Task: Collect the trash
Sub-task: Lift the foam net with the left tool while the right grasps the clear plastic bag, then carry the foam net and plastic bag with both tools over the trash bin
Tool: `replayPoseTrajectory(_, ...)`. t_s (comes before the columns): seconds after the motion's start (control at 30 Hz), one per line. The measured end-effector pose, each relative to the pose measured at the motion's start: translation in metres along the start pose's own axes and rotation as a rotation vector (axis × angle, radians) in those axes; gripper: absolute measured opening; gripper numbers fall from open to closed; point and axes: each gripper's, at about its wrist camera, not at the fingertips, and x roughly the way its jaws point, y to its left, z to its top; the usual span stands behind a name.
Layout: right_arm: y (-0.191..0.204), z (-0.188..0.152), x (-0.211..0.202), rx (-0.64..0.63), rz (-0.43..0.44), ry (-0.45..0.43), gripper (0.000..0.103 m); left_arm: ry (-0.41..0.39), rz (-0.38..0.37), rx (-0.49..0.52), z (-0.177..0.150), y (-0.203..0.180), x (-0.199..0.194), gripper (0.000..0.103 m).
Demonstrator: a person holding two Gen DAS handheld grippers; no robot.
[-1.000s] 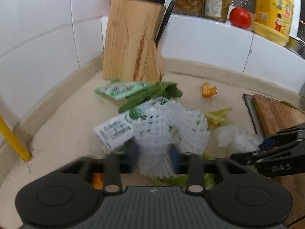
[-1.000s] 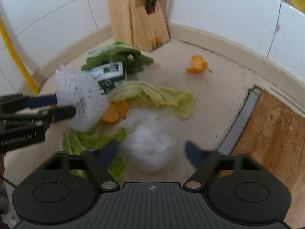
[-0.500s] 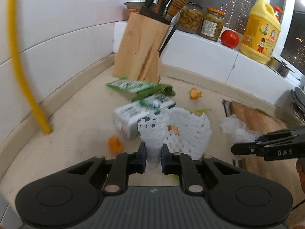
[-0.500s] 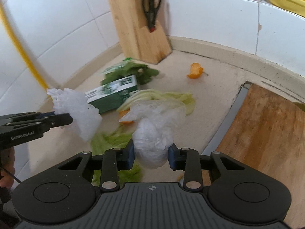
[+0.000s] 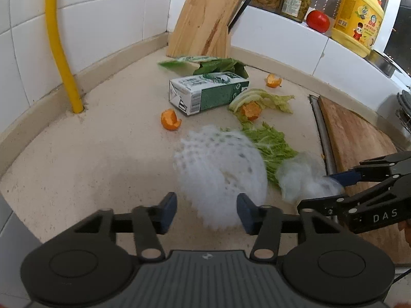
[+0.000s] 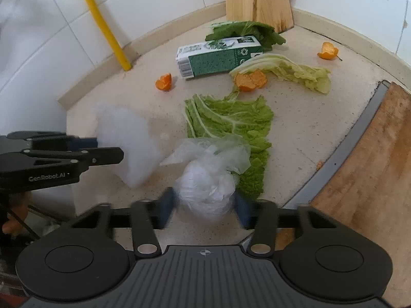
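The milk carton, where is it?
In both wrist views the milk carton lies on its side mid-counter, just in front of the knife block, with dark green leaves behind it and an orange peel nearby.

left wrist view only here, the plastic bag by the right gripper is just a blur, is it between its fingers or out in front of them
Observer: In the right wrist view the plastic bag sits between the fingers of the right gripper, whose jaws are opening.
Operator: the net hides the cabbage leaf from me, how does it lie
Observer: The cabbage leaf lies flat on the counter, from the bag's loose top to an orange peel.
Operator: and my net from that side
Observer: The foam net is a white blur at the tips of the left gripper, whose jaws are opening. Contact cannot be told.
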Motion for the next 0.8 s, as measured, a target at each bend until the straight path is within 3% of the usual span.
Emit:
replayPoseTrajectory(0.13, 0.003, 0.005, 0.007, -0.013, -0.037, -0.007, 0.083, -0.011, -0.008, -0.018, 0.004, 0.004, 0.009, 0.055)
replayPoseTrajectory(0.23, 0.002, 0.007, 0.013, -0.001, -0.052, -0.012, 0.085, -0.02, 0.003, -0.042, 0.007, 0.006, 0.019, 0.053)
replayPoseTrajectory(0.27, 0.002, 0.007, 0.015, 0.007, -0.058, -0.008, 0.081, -0.012, 0.013, -0.049, 0.006, 0.006, 0.023, 0.048)
replayPoseTrajectory(0.3, 0.002, 0.006, 0.017, 0.013, -0.062, -0.001, 0.072, 0.01, 0.022, -0.057, 0.006, 0.006, 0.026, 0.032)
replayPoseTrajectory(0.33, 0.003, 0.005, 0.018, 0.016, -0.069, 0.004, 0.068, 0.026, 0.014, -0.065, 0.006, 0.006, 0.028, 0.026)
replayPoseTrajectory(0.4, 0.005, 0.003, 0.016, 0.013, -0.086, 0.003, 0.048, 0.014, 0.007, -0.066, 0.005, 0.005, 0.022, 0.015)
replayPoseTrajectory(0.53, 0.008, 0.004, 0.004, 0.045, -0.056, -0.018, 0.043, -0.005, 0.024, -0.045, 0.005, 0.004, 0.009, 0.013)
replayPoseTrajectory(0.8, 0.039, 0.015, -0.013, -0.007, -0.007, -0.078, 0.041, -0.072, 0.059, -0.052, 0.0, 0.013, -0.029, 0.013)
